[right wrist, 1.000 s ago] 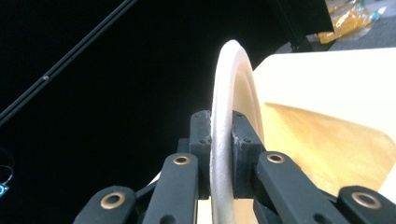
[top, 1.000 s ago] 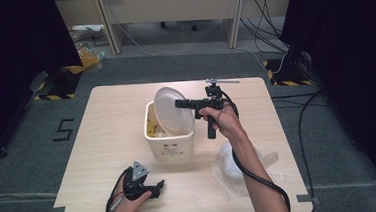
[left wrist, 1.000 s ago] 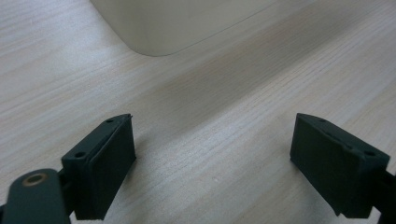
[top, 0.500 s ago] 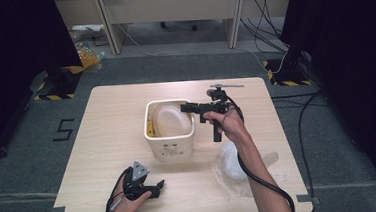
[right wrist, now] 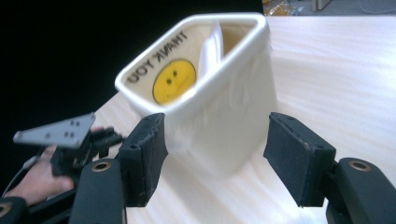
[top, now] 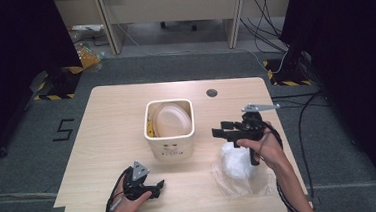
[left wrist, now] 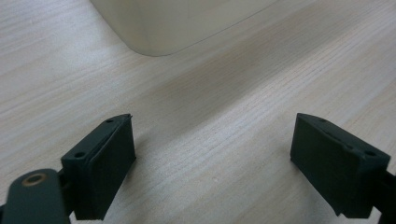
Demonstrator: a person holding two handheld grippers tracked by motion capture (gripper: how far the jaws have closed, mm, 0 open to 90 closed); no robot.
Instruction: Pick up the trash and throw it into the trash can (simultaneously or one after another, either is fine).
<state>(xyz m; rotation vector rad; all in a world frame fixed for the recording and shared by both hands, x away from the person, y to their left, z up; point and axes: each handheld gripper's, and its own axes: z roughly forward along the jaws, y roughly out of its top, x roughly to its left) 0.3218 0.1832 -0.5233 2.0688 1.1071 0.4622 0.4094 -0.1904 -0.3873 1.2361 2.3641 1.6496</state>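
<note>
A white bin (top: 171,142) lined with a bag showing a yellow smiley and "THANK YOU" (right wrist: 173,79) stands mid-table. A white plate (top: 169,120) leans inside it. To the bin's right, my right gripper (top: 218,132) points at it; its jaws have just been opening and stand apart with nothing between them (right wrist: 215,154). My left gripper (top: 157,188) rests near the table's front edge, left of the bin's front. It is open and empty over bare wood (left wrist: 212,158), with the bin's base (left wrist: 177,23) ahead.
A crumpled clear plastic bag with white material (top: 238,167) lies under my right hand. A round cable hole (top: 211,93) sits behind the bin. Cables run on the floor at the right. The left gripper and its hand (right wrist: 70,140) appear beyond the bin.
The right gripper let go of the white plate, which dropped into the bin. It then drew back to the right and nearer the front, jaws opening. The left gripper stayed put.
</note>
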